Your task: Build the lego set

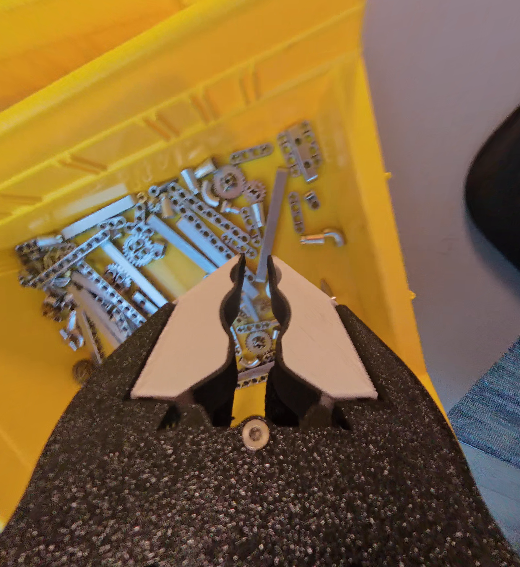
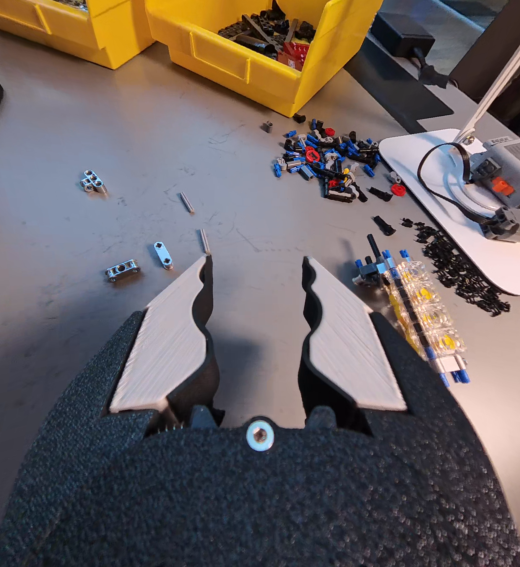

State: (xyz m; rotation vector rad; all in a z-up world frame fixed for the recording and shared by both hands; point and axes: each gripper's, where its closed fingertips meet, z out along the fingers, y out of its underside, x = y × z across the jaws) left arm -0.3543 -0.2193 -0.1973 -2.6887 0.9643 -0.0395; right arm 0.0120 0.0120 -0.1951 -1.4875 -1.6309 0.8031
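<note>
My left gripper (image 1: 255,259) reaches into a yellow bin (image 1: 360,184) that holds several chrome beams, gears and pins (image 1: 203,221). Its jaws stand a narrow gap apart, with nothing clamped between them. A long grey axle (image 1: 272,221) lies in the bin with its near end just past the right fingertip. My right gripper (image 2: 257,260) is wide open and empty, low over the grey table (image 2: 130,138). A short grey axle (image 2: 204,245) lies just off its left fingertip. A second axle (image 2: 187,202) lies farther off. A clear and yellow brick assembly (image 2: 418,310) lies beside the right finger.
Three small chrome connectors (image 2: 94,181) (image 2: 163,255) (image 2: 122,270) lie at left. A pile of blue, black and red pins (image 2: 329,162) and a black chain heap (image 2: 458,270) lie at right. A grey motor unit (image 2: 504,181) rests on a white lamp base (image 2: 412,159). Yellow bins (image 2: 246,70) stand behind. The gap from one gripper's tips to the other's is roughly 45 cm. My right tips are about 40 cm from the long grey axle (image 1: 272,221), my left tips only 4 cm.
</note>
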